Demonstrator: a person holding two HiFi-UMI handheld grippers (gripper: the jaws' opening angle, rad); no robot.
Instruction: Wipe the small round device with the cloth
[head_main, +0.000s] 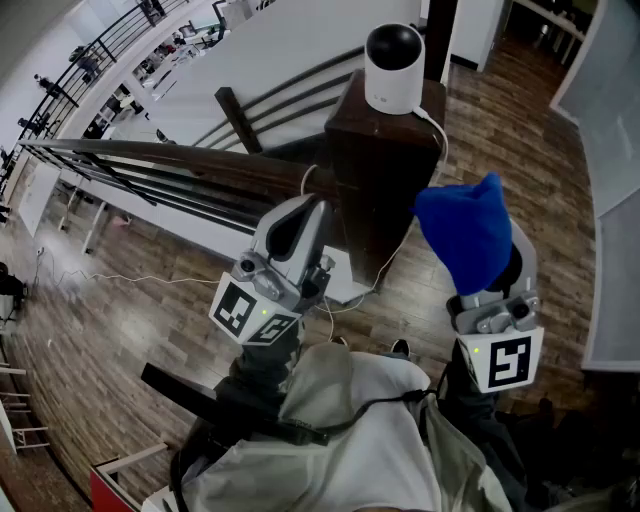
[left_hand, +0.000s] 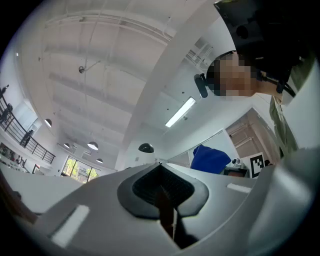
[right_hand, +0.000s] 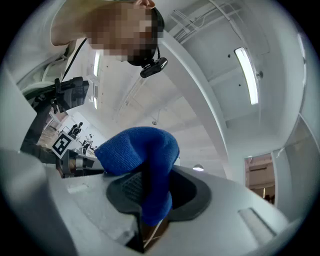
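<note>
Cloth (head_main: 465, 228) sits in right gripper (head_main: 486, 280), apart from device (head_main: 393, 68).

No legible words or numbers, only square markers (head_main: 240, 308) on two cubes (head_main: 500, 362).

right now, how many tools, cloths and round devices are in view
tools: 2, the left tool shut on nothing, the right tool shut on the blue cloth
cloths: 1, the blue cloth
round devices: 1, the small round device on top of the wooden post
total: 4
</note>
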